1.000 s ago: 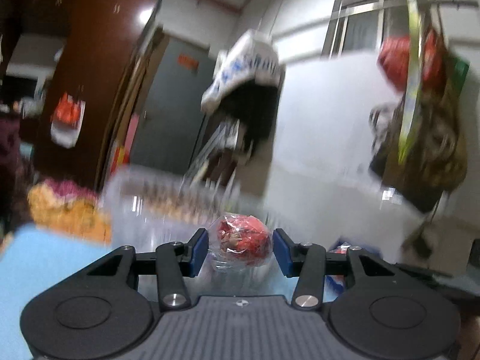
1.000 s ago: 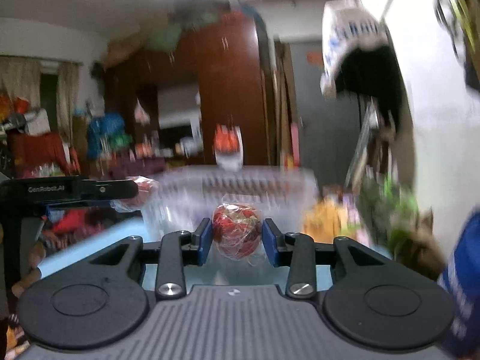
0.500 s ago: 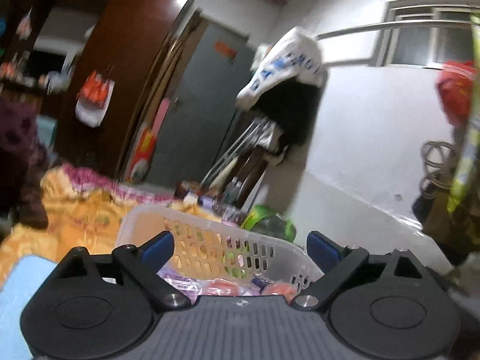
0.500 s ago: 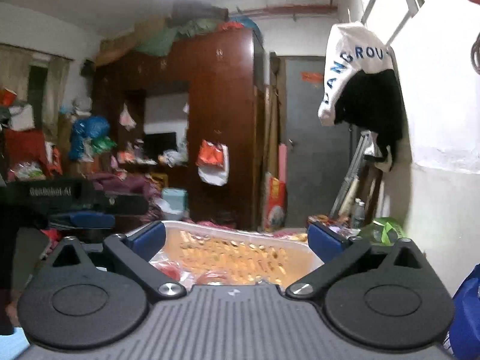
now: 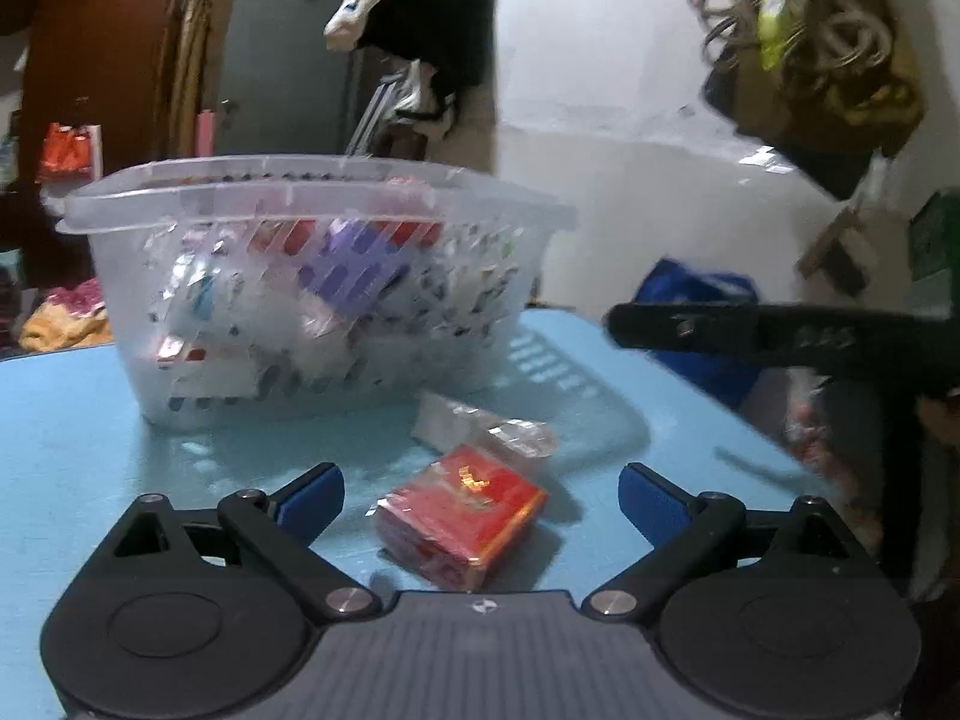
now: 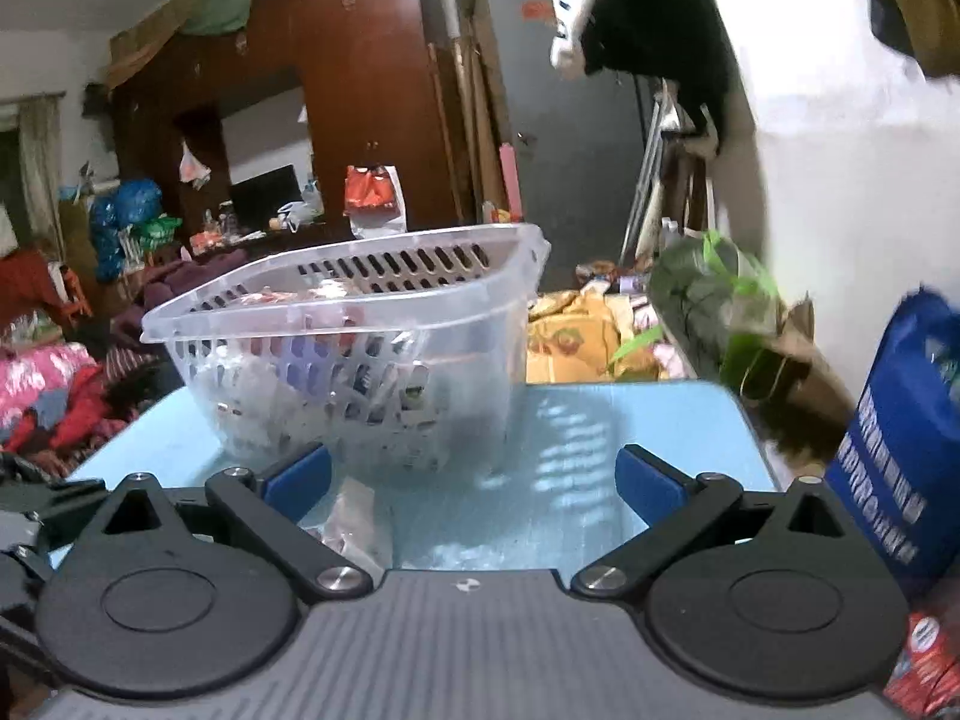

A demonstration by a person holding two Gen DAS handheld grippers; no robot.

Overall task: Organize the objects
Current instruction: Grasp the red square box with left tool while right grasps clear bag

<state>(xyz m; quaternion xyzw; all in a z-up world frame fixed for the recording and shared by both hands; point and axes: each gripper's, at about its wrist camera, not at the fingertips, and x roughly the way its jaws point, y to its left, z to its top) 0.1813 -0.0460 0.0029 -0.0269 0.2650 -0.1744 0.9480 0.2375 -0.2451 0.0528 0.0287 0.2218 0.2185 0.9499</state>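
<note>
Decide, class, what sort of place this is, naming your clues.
Most likely a cluttered room in a home, perhaps a bedroom: a dark wooden wardrobe, clothes hanging on the wall, and heaped bedding behind the blue table.

Red packet (image 5: 461, 515), clear slotted basket (image 5: 312, 198), light-blue table (image 5: 66, 426).

black gripper (image 5: 480, 495) body, blue finger pads (image 5: 312, 495), silver screws.

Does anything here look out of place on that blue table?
Two wrapped packets, a red one and a clear one, lie loose on the blue table before the basket, which holds the rest.
</note>
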